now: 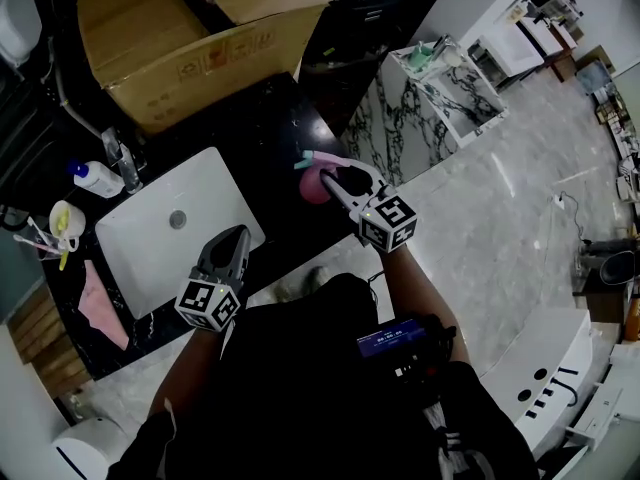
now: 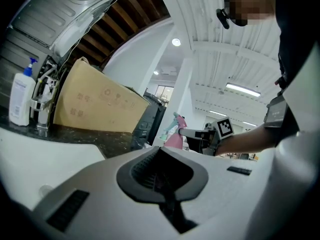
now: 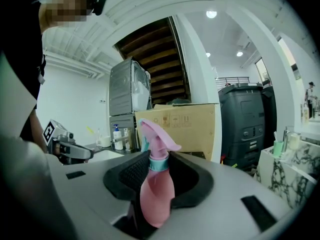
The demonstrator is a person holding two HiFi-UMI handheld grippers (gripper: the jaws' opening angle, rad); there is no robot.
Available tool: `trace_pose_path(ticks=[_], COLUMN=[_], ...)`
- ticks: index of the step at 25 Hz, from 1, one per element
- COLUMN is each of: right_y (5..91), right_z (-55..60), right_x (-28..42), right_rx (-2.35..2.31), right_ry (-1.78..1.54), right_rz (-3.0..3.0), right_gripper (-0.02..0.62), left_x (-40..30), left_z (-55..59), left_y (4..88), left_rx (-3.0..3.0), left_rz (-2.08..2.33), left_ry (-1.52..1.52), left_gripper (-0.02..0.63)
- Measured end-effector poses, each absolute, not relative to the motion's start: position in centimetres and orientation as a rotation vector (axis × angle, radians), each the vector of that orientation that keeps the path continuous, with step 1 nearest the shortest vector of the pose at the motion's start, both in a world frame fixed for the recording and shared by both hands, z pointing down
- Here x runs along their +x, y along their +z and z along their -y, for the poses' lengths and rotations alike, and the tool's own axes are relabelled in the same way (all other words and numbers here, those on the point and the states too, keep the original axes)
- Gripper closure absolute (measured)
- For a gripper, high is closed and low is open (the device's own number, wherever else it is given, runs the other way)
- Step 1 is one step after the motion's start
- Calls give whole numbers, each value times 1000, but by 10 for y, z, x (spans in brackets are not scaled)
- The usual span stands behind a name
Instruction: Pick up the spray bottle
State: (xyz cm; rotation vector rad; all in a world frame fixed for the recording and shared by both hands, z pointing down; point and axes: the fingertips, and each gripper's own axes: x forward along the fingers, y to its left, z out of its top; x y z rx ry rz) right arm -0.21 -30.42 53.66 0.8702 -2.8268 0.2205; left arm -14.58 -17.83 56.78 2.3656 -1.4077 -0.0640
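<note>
Two claws were in view, and only one had work. Nearest the person, the left claw (image 1: 236, 236) hung at the near edge of the white sink (image 1: 205, 193), its jaws pressed together on nothing. Just beyond it, to the right of the sink, the right claw (image 1: 342, 182) was clenched on the pink spray bottle (image 3: 156, 191). Its pads bore on the body below the teal collar, and the trigger head stood upright above the jaws.

The bottle was at the right end of the dark tabletop (image 1: 265, 118); whether its base touched the surface I could not tell. It looked like thin plastic, so probably light (how full it was did not show) and likely to give under a hard squeeze. The smooth body narrowed towards the neck, so a hold there could slip. The wider part under the collar seemed the safer hold, well clear of the trigger. Farthest off, a cardboard box (image 1: 190, 48) stood at the back.
</note>
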Motion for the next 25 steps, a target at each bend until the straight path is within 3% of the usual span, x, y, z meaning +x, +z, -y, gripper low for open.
trace_pose_path(ticks=[10,25], right_y=[532,526], right_z=[301,272], right_x=[34,141], right_rx=[976,1109], right_ry=[230,246], right_rz=[2825,2811], right_gripper=[451,451], left_x=[-124,-46], left_z=[190,178], left_y=[564,562], left_rx=[2418,2441], left_rz=[1340,1290], left_ry=[-40,10], left_gripper=[598,598])
